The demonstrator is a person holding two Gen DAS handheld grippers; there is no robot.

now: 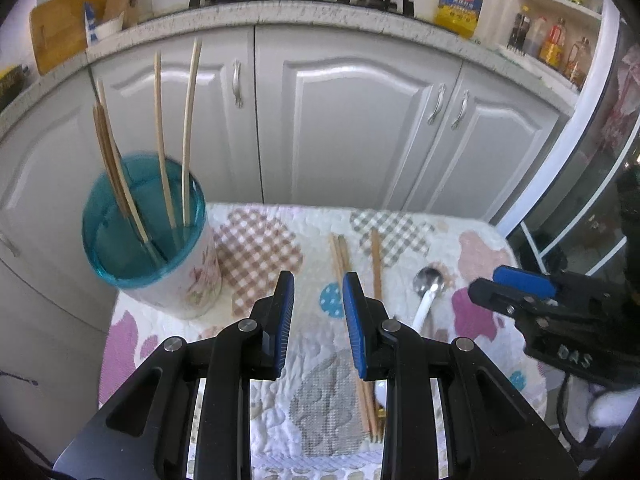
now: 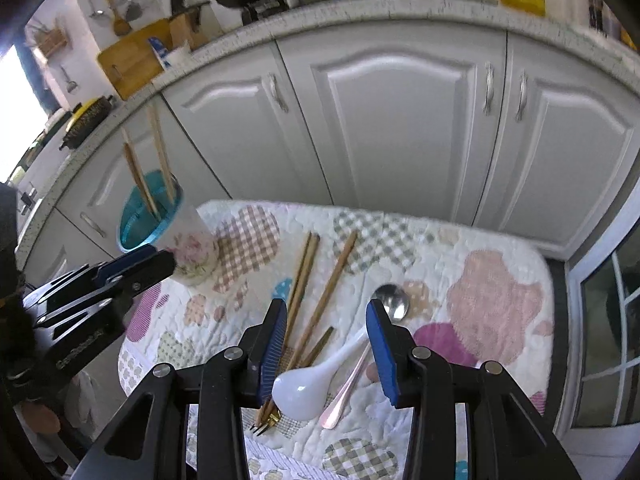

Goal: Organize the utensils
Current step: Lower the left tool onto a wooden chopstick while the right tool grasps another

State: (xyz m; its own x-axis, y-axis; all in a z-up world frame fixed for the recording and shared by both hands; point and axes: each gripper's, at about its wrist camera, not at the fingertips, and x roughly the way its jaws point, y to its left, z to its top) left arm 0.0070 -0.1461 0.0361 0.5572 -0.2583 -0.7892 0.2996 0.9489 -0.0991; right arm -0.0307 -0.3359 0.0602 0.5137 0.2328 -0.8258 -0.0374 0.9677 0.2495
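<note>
A cup with a blue rim (image 1: 144, 236) (image 2: 156, 216) stands at the left of the quilted table cloth (image 1: 280, 360) with several chopsticks upright in it. Loose wooden chopsticks (image 1: 340, 264) (image 2: 304, 276) lie on the cloth. To their right lie a metal spoon (image 1: 430, 280) (image 2: 394, 300) with a pink handle, a white ceramic spoon (image 2: 304, 388) and a gold-tined fork (image 2: 268, 424). My left gripper (image 1: 318, 316) (image 2: 160, 258) hovers open over the chopsticks, to the right of the cup. My right gripper (image 2: 328, 336) (image 1: 492, 286) is open above the white spoon, with nothing gripped.
White cabinet doors (image 1: 360, 120) stand right behind the small table. Above them is a counter (image 1: 320, 16) with a stove, pans, a cutting board and a yellow oil jug (image 1: 460, 0). A glass door (image 2: 608, 320) is at the right.
</note>
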